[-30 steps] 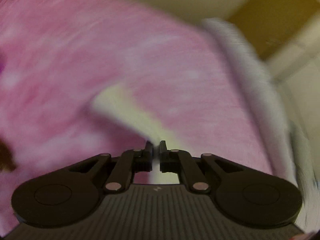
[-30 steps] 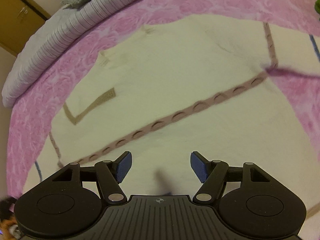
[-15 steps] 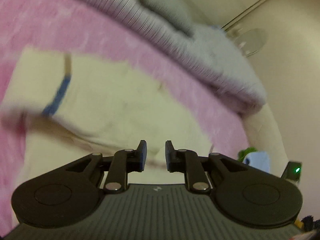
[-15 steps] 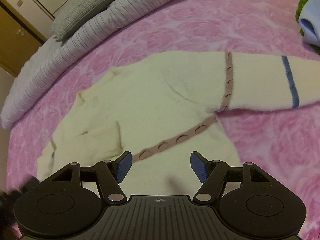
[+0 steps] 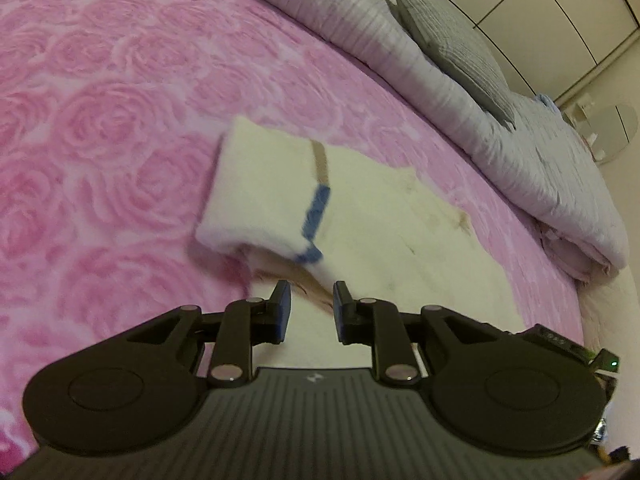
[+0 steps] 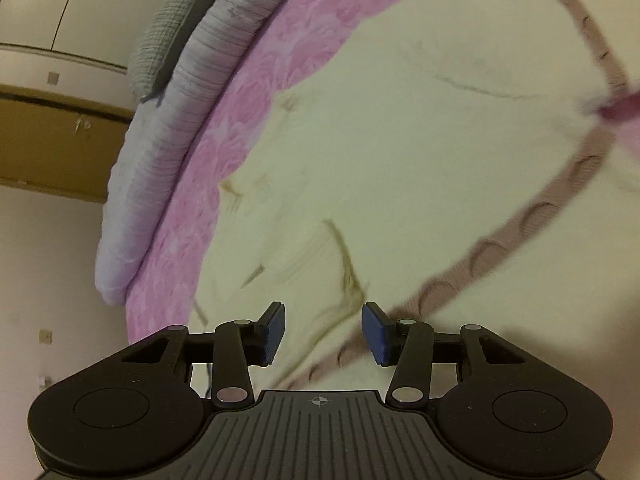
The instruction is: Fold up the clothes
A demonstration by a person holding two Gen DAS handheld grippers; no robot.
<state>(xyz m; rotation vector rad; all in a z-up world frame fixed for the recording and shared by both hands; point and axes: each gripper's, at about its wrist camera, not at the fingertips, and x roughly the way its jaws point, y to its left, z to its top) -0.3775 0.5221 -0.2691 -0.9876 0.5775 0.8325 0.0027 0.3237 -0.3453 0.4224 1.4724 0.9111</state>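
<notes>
Down low in the left wrist view, left claw (image 5: 308, 298) parted a little and opening further, nothing pinched between the blue pads (image 5: 282, 312); poised above the cream cardigan (image 5: 380, 232), not visibly touching it. Just ahead of the fingertips, a tan trim band (image 5: 308, 284) running under the gap. Beyond that, a sleeve (image 5: 272, 192) folded across onto the cardigan's body, its cuff end pointing left, crossed by a stripe that goes from tan to blue (image 5: 318, 208). Around the garment, the bed's pink rose-patterned blanket (image 5: 112, 112). Further back, a pale striped duvet (image 5: 420, 52) rolled along the far edge, with a grey pillow (image 5: 460, 40) lying on it, then cupboard doors behind.

Likewise in the right wrist view, right claw (image 6: 323, 326) released but closing, jaws moderately apart, pads on nothing. Between and just past the fingertips, rumpled cream fabric with thin olive trim lines (image 6: 344, 264); whether the pads brush the cloth, cannot tell. To the right, the mauve button band (image 6: 532, 212) with its loop pattern curving up and away across the cardigan (image 6: 400, 128). Left of the garment, pink blanket (image 6: 248, 100), then the striped duvet (image 6: 172, 140) and grey pillow (image 6: 168, 28), with a brown cabinet (image 6: 48, 144) beyond.
</notes>
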